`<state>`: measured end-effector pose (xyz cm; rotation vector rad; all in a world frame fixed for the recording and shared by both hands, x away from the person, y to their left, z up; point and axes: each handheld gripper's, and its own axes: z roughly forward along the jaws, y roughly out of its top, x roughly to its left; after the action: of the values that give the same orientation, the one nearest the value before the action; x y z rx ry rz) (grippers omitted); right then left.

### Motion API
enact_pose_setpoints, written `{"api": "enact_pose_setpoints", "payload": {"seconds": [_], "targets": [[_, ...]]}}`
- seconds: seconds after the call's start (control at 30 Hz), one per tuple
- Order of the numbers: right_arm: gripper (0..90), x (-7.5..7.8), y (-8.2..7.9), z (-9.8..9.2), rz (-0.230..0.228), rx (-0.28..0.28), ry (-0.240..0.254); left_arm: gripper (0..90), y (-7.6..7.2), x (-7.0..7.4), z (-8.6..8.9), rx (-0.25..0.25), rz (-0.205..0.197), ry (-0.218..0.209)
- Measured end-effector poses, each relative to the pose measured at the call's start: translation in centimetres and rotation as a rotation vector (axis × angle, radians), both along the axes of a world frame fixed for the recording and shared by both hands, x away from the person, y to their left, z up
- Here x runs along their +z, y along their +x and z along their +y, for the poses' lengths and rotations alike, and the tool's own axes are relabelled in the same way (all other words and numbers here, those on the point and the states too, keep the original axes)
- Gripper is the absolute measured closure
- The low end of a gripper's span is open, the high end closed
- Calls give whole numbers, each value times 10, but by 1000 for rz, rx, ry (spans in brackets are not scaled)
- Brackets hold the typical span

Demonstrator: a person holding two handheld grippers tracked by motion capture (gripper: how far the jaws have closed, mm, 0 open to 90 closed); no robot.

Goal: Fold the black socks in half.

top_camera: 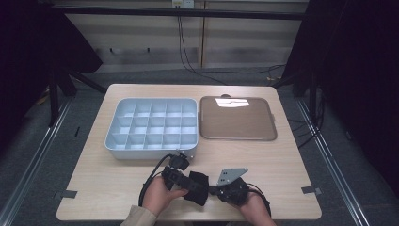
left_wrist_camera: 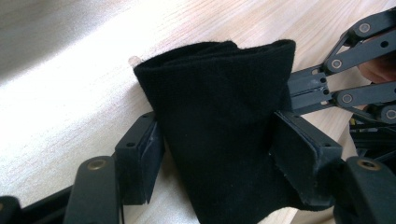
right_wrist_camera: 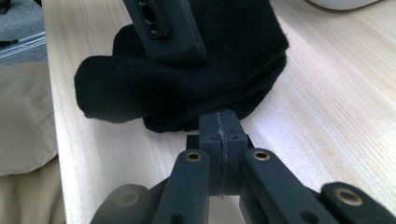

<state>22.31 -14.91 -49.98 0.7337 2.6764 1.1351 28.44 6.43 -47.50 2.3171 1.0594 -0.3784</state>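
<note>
The cloth was black, matt and fuzzy — a soft knit. The tabletop showed pale wood grain, smooth. Near its far edge, the compartment box looked like smooth light plastic; the tray — brown, faintly glossy.

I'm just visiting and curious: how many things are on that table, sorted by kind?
Black folded cloth: 1
Pale divided tray: 1
Brown flat lid: 1
Handheld grippers: 2, left gripper clamped on the cloth, right gripper shut at its edge
Total: 5
</note>
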Motion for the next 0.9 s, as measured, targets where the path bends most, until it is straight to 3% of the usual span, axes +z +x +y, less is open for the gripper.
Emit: {"api": "enact_pose_setpoints", "payload": {"seconds": [0.43,0.9], "targets": [[900,0,-1,1,-2,13,1,351,4,2,-5,-8,-4,4],[900,0,-1,2,-4,13,0,370,4,-2,-5,11,21,-17]]}}
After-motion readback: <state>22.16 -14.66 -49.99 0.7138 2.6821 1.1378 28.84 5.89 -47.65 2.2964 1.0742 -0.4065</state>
